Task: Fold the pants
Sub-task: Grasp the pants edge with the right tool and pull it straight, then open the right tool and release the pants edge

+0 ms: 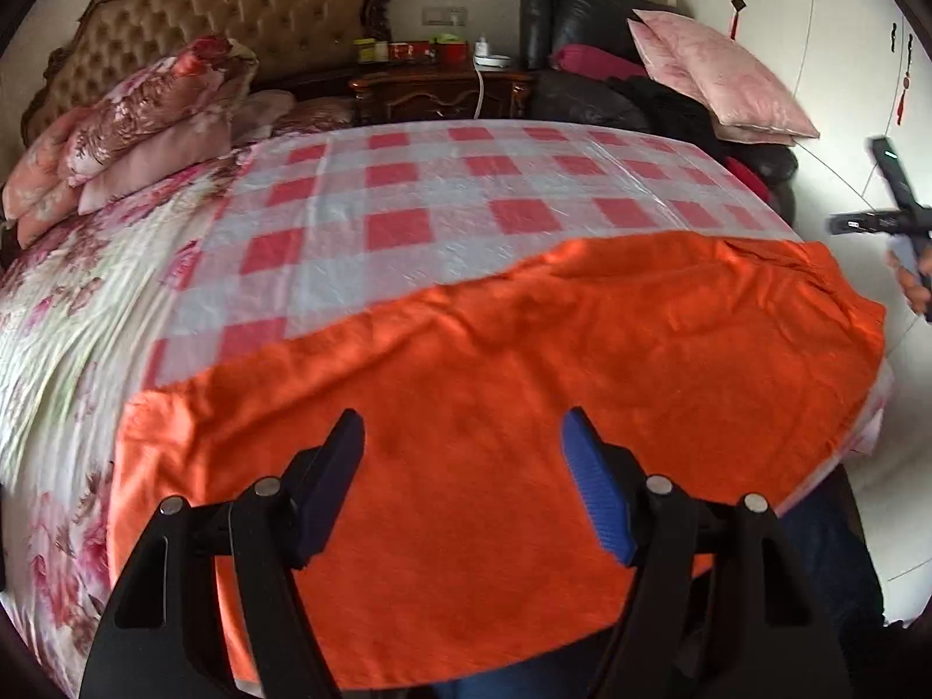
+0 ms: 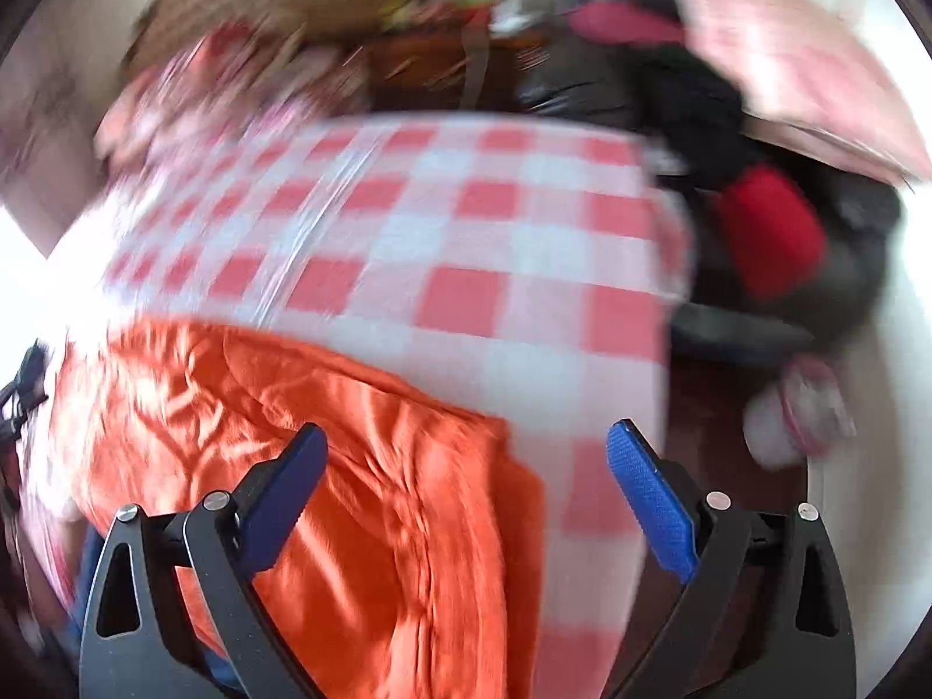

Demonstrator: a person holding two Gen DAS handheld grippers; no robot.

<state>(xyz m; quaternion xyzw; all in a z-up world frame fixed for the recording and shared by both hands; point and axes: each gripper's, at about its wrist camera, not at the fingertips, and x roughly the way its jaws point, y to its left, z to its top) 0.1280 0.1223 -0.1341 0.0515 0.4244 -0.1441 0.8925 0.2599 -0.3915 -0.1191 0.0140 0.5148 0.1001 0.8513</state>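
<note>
One pair of orange pants (image 1: 495, 384) lies spread across the near end of the bed (image 1: 64, 314), on top of a red-and-white checked cloth (image 1: 466, 198) that covers the middle of the mattress. From the left wrist view the garment runs as a broad band from the left edge of the checked cloth to its right edge, with the right end drooping a little over the side of the bed. The right wrist view is blurred, but the same pants (image 2: 361, 466) show there bunched in creases, with the checked cloth (image 2: 477, 256) bare to their right.

The left gripper (image 1: 463, 442) hangs above the pants with its two fingers well apart and nothing between them; neither blue pad touches the fabric. The right gripper (image 2: 466, 460) has its two fingers spread wider still and likewise holds nothing; its left finger sits over the orange fabric and its right finger over the checked cloth (whether either brushes the cloth the blur hides). In the left wrist view the right gripper also shows at the far right edge, gripped by a hand (image 1: 911, 285).

At the head of the bed stand one tufted headboard (image 1: 233, 6) and a stack of floral pillows (image 1: 134, 122). One dark wooden nightstand (image 1: 442, 93) carries several small containers, too small to count. To its right is a black leather chair (image 1: 582, 52) with one pink pillow (image 1: 722, 76) leaning on it.
</note>
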